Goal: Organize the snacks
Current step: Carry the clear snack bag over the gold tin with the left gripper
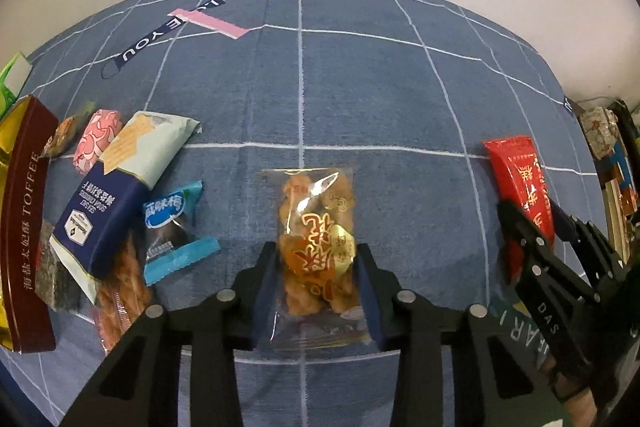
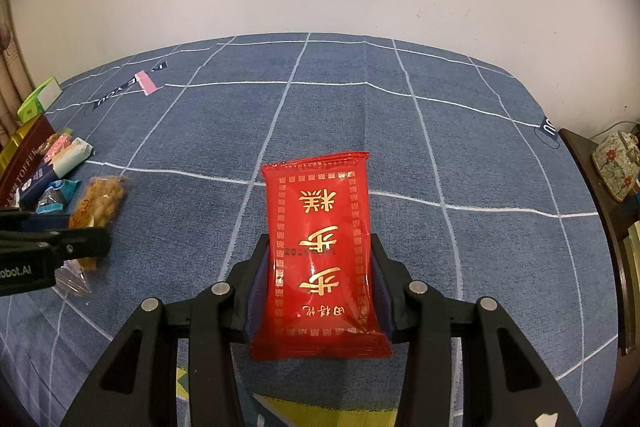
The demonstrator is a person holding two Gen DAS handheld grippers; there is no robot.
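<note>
My left gripper (image 1: 316, 279) clenched on the clear fried-snack packet (image 1: 318, 239), my right gripper (image 2: 320, 287) grasping the red packet (image 2: 320, 251), both right of the snack pile (image 1: 120, 187) on the blue checked cloth (image 1: 360, 87).

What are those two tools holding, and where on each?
Right tool grips the red packet across its lower sides. Left tool brackets the clear snack bag's lower half.

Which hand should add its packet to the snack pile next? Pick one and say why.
Left. The left gripper grips the clear packet of fried snacks right beside the snack pile. The right gripper holds the red packet farther from it.
</note>
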